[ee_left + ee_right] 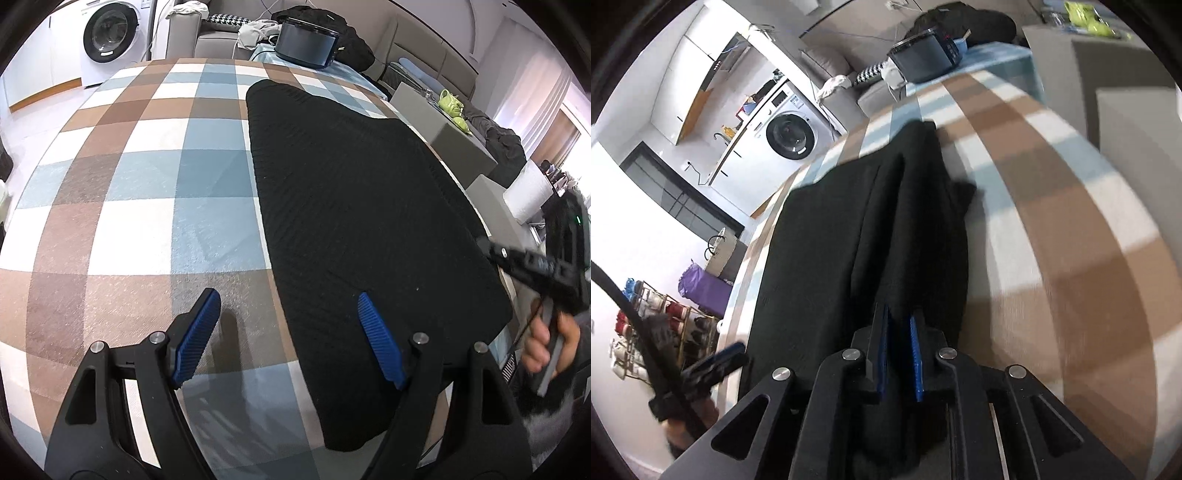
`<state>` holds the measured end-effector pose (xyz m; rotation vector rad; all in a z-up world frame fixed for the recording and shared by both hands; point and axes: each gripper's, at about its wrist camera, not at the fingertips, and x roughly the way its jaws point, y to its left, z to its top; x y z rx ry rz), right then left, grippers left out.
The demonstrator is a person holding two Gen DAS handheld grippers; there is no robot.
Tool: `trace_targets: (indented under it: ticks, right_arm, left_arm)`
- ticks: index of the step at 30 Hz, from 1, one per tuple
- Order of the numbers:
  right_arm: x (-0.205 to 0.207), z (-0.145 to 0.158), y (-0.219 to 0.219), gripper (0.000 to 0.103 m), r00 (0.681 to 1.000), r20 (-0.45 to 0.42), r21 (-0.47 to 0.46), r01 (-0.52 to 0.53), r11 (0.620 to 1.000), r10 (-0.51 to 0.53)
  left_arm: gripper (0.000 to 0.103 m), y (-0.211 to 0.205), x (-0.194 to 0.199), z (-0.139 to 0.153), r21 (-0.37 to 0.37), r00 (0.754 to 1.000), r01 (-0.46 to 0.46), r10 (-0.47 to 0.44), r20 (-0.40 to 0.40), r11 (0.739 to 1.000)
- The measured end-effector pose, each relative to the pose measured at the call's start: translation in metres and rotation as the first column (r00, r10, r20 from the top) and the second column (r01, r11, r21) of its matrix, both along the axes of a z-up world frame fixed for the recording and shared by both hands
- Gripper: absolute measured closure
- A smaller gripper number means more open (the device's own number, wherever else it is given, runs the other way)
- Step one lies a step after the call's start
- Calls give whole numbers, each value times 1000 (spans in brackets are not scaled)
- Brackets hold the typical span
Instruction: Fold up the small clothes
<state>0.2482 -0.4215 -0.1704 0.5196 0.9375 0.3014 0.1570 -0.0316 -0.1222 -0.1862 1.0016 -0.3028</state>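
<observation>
The right gripper [899, 354] pinches the edge of the black cloth [362, 206]. The left gripper [286, 336] hangs wide over the checked tabletop [140, 192], holding nothing.

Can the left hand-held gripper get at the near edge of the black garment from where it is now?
Probably yes. The left hand-held gripper is open, its right finger already over the black garment, nothing between.

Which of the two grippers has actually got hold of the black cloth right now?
The right gripper: its blue pads pinch the black cloth. The left gripper stands open, holding nothing.
</observation>
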Motion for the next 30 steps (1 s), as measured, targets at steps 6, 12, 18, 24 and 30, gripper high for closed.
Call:
trace_targets:
  ticks: [6, 12, 18, 24, 30]
  right_arm:
    - [-31, 3, 0, 92, 1000, -9, -5, 18, 1000, -18]
    - [-48, 35, 10, 86, 996, 84, -26, -23, 999, 25]
    - [-38, 24, 29, 74, 994, 47, -14, -99, 995, 100]
    - [-5, -5, 42, 94, 997, 15, 69, -79, 994, 78]
    - [-20, 32, 35, 95, 983, 167, 95, -97, 991, 80]
  left_arm:
    - [28, -9, 4, 2, -3, 1000, 14, -14, 3, 1000]
    - [28, -16, 0, 14, 3, 999, 19, -19, 43, 1000]
    - [28, -43, -3, 32, -11, 992, 94, -92, 88, 996]
    - [28, -76, -12, 30, -34, 979, 198, -196, 52, 980]
    - [28, -109, -46, 27, 5, 938, 342, -341, 52, 940]
